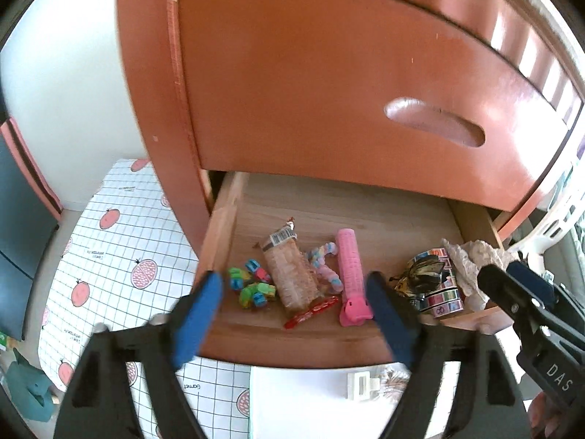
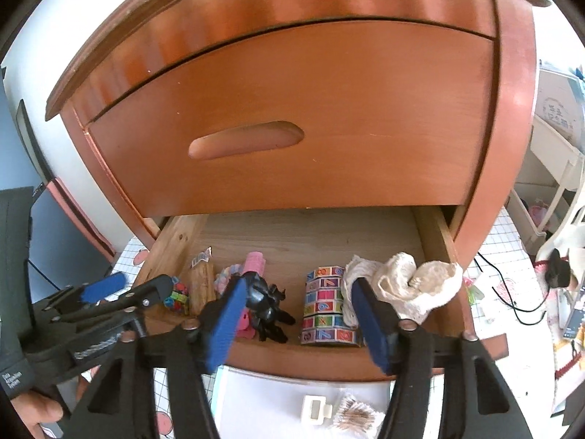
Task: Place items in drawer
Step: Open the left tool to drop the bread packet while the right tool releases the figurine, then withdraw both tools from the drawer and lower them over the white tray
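Blue-padded fingers of the left gripper [image 1: 292, 303] are hovering spread apart and empty over the front lip of the open drawer [image 1: 303, 344], while the right gripper [image 2: 296, 314] is doing the same beside it, its jaws also parted with nothing between them. "DAS" is showing in white on the right tool's black body in the left wrist view; the small white lettering on the left tool's body in the right wrist view is too fine to read. Below the lip, a white clip [image 2: 316, 408] and a small fringed brush [image 2: 354, 415] are lying on a white sheet, seemingly waiting to go in. Inside, items are sitting in 1 row along the front, likely because each was dropped within easy reach: coloured beads [image 1: 252, 287], a barcoded snack packet [image 1: 292, 274], a red candy wrapper [image 1: 310, 312], a pastel twisted scrunchie [image 1: 323, 263], a pink hair roller [image 1: 351, 274], a black claw clip [image 2: 268, 305], a roll of number-printed tape [image 2: 327, 305] and a cream lace cloth [image 2: 406, 289] against the right wall. Behind them the drawer floor is lying bare, and the closed upper drawer [image 2: 299, 117] is rising above with its recessed handle. By this reading, the task is well advanced.
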